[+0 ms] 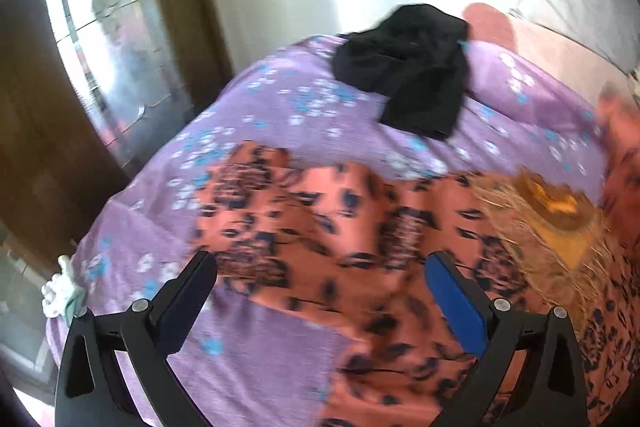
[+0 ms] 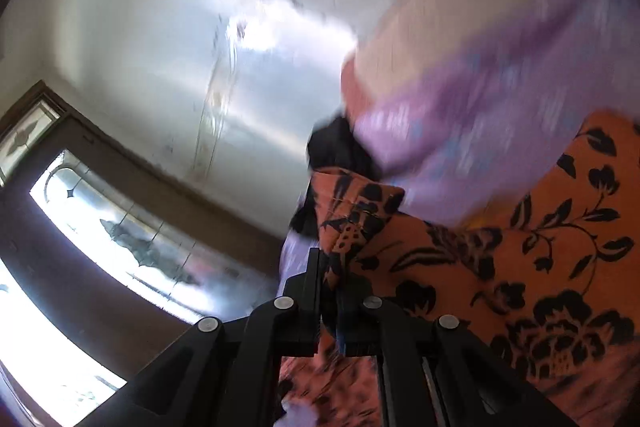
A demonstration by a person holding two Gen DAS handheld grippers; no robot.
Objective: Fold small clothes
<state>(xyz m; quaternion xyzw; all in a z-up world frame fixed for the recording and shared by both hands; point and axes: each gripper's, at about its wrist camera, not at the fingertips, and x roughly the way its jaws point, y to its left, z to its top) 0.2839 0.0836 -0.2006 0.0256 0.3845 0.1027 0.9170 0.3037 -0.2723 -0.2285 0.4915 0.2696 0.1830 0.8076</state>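
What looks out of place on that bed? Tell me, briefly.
The black garment lies crumpled in a heap on the purple bedspread, not folded. The orange floral garment is only partly flat: the right gripper pinches one edge, lifting it. The left gripper is open.

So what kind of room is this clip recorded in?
Most likely a home bedroom: a bed under a purple flowered sheet, with an orange black-patterned garment and a crumpled black garment on it, beside a dark wooden door with patterned glass.

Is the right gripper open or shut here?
Shut: the right gripper has its fingers pressed together, pinching an edge of the orange floral cloth.
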